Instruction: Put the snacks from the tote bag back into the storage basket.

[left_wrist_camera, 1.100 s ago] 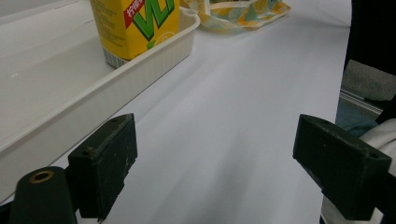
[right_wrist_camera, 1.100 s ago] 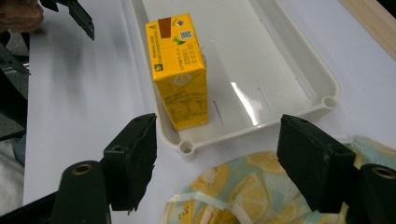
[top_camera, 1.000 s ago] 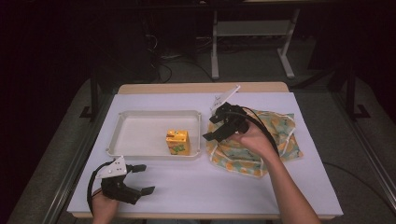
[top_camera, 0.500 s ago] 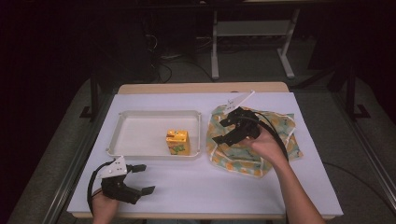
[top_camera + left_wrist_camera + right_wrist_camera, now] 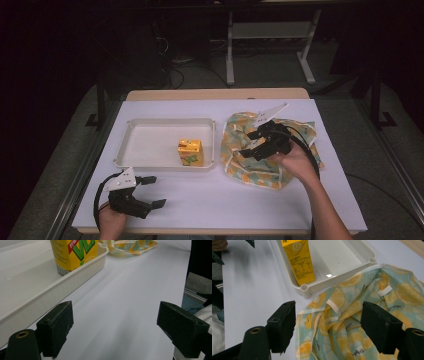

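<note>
- While the right gripper (image 5: pixel 248 143) hovers over the lemon-print bag (image 5: pixel 240 165), its jaws stand apart, holding nothing.
- The left gripper (image 5: pixel 152 191) rests open on the white table (image 5: pixel 210 195).
- The yellow carton (image 5: pixel 190 152), with green lettering and small unreadable print, stands in the tray (image 5: pixel 150 145).

White-covered table (image 5: pixel 280 200) with a cream tray (image 5: pixel 150 162) beside a crumpled lemon-print cloth (image 5: pixel 240 165).
</note>
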The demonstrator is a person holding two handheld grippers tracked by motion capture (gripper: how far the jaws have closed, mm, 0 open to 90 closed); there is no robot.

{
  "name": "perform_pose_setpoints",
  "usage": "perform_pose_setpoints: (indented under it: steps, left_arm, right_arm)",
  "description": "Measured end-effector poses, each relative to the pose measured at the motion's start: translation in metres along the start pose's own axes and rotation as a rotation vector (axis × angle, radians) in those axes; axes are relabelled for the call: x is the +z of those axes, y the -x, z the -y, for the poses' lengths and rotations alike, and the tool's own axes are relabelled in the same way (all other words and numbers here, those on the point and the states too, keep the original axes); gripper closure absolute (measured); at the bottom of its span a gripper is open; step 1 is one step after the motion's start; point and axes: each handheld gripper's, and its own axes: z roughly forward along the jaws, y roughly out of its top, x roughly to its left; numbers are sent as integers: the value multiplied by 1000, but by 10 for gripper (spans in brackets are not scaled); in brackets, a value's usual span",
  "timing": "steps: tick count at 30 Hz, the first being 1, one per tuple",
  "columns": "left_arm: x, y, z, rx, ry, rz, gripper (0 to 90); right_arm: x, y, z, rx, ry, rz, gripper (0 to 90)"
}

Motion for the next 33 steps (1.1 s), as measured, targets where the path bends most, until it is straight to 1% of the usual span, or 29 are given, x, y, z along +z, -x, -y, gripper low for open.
perform_pose_setpoints:
  steps: [6, 10, 12, 14, 15, 16, 17, 18, 21, 28, 32, 33]
  left_arm:
    - [0, 0, 0, 0, 4, -1, 132]
    - [0, 0, 0, -1, 2, -1, 132]
    - [1, 0, 0, -1, 3, -2, 132]
    - [0, -1, 0, -1, -4, -3, 132]
    - [0, -1, 0, 0, -5, -3, 132]
    - [0, -1, 0, -3, -2, -2, 132]
    - [0, -1, 0, -4, -3, -2, 132]
    - [0, -1, 0, -5, -5, -2, 132]
    - [1, -1, 0, -7, -5, -3, 132]
    - [1, 0, 0, -8, -4, -5, 132]
    - [0, -1, 0, -4, -4, -7, 132]
    - [0, -1, 0, -6, -3, -7, 132]
  right_arm:
    - [-5, -2, 13, 13, 2, 2, 280]
    - [-9, -2, 21, 24, 11, 12, 279]
    - [-11, -2, 27, 24, 9, 16, 279]
    - [-14, -2, 33, 38, 6, 21, 275]
    - [-16, -1, 36, 34, 9, 24, 276]
    - [-17, -1, 39, 37, 16, 23, 276]
    - [-18, -2, 41, 46, 13, 27, 276]
    - [-19, -2, 43, 43, 13, 29, 276]
    - [-22, -3, 51, 53, 16, 28, 276]
    - [-24, -3, 66, 69, 19, 30, 276]
    - [-23, -4, 74, 92, 19, 32, 276]
    - [-23, -4, 76, 90, 20, 31, 276]
